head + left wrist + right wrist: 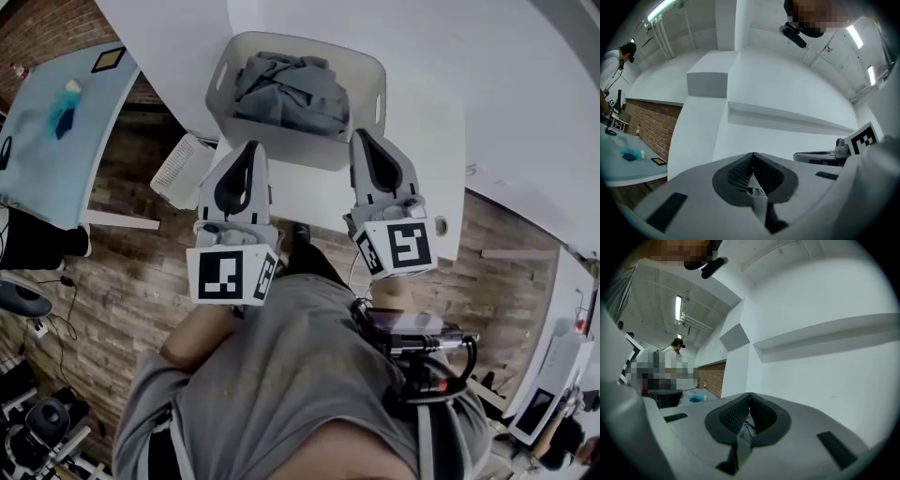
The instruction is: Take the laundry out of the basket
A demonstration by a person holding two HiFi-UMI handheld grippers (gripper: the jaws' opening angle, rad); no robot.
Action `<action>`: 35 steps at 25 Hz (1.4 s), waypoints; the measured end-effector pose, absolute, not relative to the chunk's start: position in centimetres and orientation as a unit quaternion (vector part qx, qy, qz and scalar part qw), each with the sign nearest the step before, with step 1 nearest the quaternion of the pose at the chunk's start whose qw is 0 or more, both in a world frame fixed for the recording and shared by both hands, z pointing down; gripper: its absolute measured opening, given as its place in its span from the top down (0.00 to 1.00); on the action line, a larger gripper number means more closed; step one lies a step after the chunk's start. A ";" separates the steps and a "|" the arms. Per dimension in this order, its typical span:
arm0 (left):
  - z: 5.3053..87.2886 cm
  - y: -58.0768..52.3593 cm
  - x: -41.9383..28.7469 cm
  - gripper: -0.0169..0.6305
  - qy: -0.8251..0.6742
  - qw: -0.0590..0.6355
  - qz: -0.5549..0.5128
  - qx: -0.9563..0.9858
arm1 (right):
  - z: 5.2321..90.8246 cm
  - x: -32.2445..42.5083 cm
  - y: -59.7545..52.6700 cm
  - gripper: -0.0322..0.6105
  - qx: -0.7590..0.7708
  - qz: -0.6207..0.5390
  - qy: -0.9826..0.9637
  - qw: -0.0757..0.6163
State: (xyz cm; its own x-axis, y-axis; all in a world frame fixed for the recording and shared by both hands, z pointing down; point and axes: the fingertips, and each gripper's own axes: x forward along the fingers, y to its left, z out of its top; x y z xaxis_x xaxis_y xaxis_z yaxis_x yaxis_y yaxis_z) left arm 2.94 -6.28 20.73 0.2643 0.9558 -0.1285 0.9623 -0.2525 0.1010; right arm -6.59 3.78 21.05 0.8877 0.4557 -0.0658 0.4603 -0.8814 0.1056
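On the white table (417,173), the basket (302,153) holds crumpled grey laundry (291,92).

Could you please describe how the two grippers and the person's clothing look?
The left gripper and right gripper are light grey shells with black ribbed pads, tapering to a point. Each carries a cube of black-and-white square markers. The person wears a grey short-sleeved shirt.

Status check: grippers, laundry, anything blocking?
Both shut and empty: left gripper, right gripper, at the near side of the basket. Grey laundry inside, untouched. Nothing seen in the way.
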 end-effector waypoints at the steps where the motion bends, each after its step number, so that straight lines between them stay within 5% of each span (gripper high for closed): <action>1: 20.9 -6.0 3.0 0.96 0.607 0.079 -0.019 0.791 | 21.1 -6.5 4.0 0.94 0.970 -0.019 0.236 0.060; 25: 18.8 6.0 10.1 0.96 0.604 0.080 -0.005 0.793 | 20.3 4.0 14.8 0.93 0.986 0.009 0.158 0.047; 31: 18.9 8.8 11.7 0.96 0.609 0.082 0.010 0.789 | 23.3 7.1 16.7 0.74 0.990 0.056 0.123 0.042; 35: 19.6 10.5 12.7 0.96 0.610 0.086 0.030 0.787 | 25.8 8.6 17.2 0.50 0.990 0.099 0.089 0.036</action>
State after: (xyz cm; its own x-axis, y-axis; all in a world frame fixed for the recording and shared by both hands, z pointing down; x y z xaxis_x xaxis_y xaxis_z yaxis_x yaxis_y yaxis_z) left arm 12.66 10.46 19.56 0.2531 0.9658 -0.0569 0.9553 -0.2402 0.1723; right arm 8.62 17.21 25.75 0.9646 0.1834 0.1897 0.1694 -0.9816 0.0880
